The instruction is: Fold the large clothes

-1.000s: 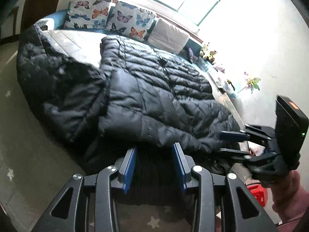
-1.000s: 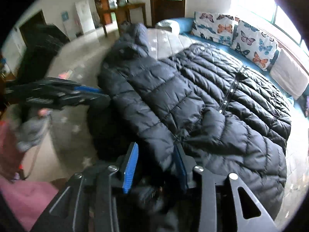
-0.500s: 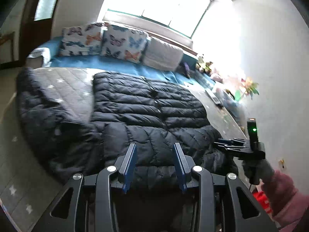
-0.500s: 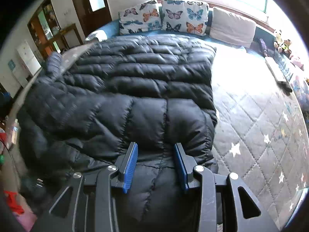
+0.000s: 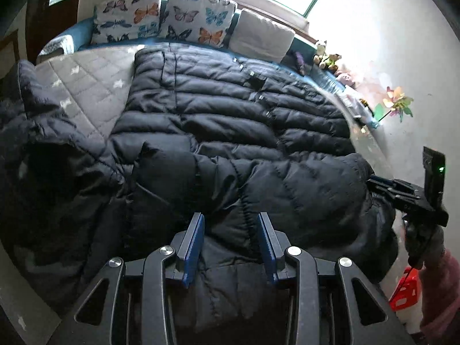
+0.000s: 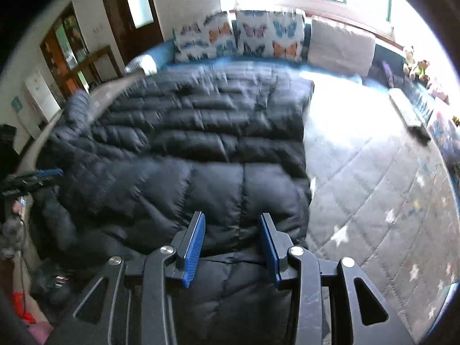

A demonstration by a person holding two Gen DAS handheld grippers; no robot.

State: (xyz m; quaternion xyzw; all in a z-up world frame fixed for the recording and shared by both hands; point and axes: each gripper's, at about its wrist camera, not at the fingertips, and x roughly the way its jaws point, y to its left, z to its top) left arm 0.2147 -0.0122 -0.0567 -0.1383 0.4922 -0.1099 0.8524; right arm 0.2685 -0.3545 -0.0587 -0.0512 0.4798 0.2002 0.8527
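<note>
A large black quilted puffer coat lies spread on a grey star-patterned bed cover; it also shows in the right wrist view. My left gripper has its jaws apart with a fold of the coat's near edge between them. My right gripper stands the same way over the coat's near right part. Each gripper shows in the other's view, the right one at the coat's right edge, the left one at its left edge. The coat's hood and a sleeve hang off the left side.
Butterfly pillows and a white cushion line the far edge under a window. Soft toys and a paper flower stand at the right wall. Bare bed cover lies right of the coat. A red stool stands low right.
Both grippers have swung from low beside the bed up over the coat's near edge. The coat now lies flatter and more spread across the bed.
</note>
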